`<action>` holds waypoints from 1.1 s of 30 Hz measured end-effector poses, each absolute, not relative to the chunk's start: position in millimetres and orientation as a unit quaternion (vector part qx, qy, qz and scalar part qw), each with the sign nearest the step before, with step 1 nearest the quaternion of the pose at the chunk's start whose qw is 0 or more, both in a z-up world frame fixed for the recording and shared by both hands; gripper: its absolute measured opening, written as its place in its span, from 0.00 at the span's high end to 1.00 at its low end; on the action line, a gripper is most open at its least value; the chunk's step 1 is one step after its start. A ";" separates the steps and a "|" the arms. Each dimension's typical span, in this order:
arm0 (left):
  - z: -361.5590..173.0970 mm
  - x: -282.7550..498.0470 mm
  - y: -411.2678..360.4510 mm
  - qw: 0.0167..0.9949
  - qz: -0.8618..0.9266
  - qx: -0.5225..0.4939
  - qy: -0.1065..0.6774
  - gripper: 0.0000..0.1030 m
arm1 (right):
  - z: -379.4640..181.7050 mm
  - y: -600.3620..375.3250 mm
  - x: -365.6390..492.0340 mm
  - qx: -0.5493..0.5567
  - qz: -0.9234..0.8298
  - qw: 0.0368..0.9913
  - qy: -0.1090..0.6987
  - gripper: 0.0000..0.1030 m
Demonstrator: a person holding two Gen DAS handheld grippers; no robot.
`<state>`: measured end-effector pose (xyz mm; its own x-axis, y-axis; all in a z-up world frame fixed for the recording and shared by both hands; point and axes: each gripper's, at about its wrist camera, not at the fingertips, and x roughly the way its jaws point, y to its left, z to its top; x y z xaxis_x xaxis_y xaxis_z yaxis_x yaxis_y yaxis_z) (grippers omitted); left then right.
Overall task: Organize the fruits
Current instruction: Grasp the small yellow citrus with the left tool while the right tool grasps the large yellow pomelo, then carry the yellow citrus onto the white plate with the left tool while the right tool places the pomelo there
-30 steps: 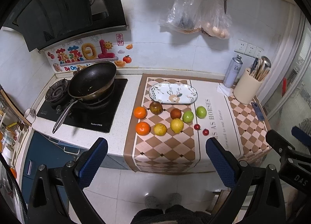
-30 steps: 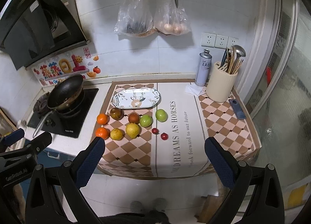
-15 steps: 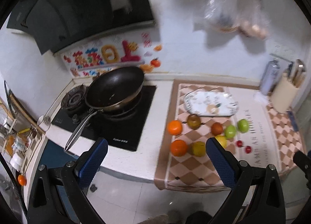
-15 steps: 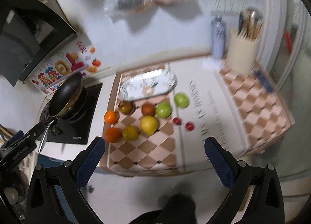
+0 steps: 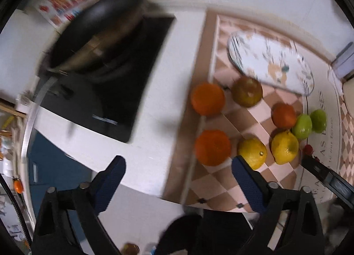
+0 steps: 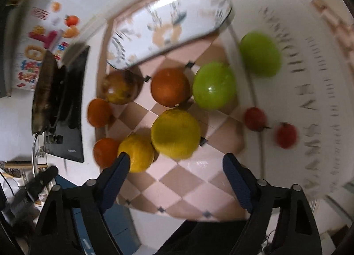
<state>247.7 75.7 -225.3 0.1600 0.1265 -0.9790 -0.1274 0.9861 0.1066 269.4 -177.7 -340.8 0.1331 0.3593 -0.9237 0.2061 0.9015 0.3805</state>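
Fruit lies loose on a checkered mat (image 5: 223,186): two oranges (image 5: 212,146), two lemons (image 6: 176,133), two green apples (image 6: 214,85), a dark orange fruit (image 6: 170,87), a brownish fruit (image 6: 121,86) and two small red fruits (image 6: 254,118). A patterned oval plate (image 6: 168,26) sits empty behind them. My left gripper (image 5: 178,174) hangs above the counter's front edge, beside the near orange, its jaws closing with nothing between them. My right gripper (image 6: 176,173) hovers just in front of the lemons, jaws likewise closing on nothing.
A wok (image 5: 99,40) sits on a black cooktop (image 5: 124,91) left of the mat. Colourful stickers (image 6: 44,40) line the wall behind it. The right gripper's arm (image 5: 325,179) shows at the left wrist view's right edge. Blue cabinet fronts (image 5: 55,162) lie below the counter.
Both grippers have dropped from high above the kitchen to close over the counter, tilting downward. The fruit now fills both views. Both pairs of jaws have narrowed slightly.
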 end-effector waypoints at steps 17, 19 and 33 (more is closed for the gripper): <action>-283.1 265.1 -39.9 0.718 -0.077 0.136 0.678 0.18 | -392.0 -186.4 266.5 0.192 0.054 0.674 0.711 0.38; -296.9 265.9 -50.8 0.704 -0.092 0.161 0.686 0.18 | -390.9 -192.8 263.0 0.195 0.049 0.675 0.709 0.38; -340.3 279.0 -52.8 0.685 -0.101 0.180 0.699 0.45 | -386.2 -205.3 254.0 0.187 0.051 0.690 0.697 0.38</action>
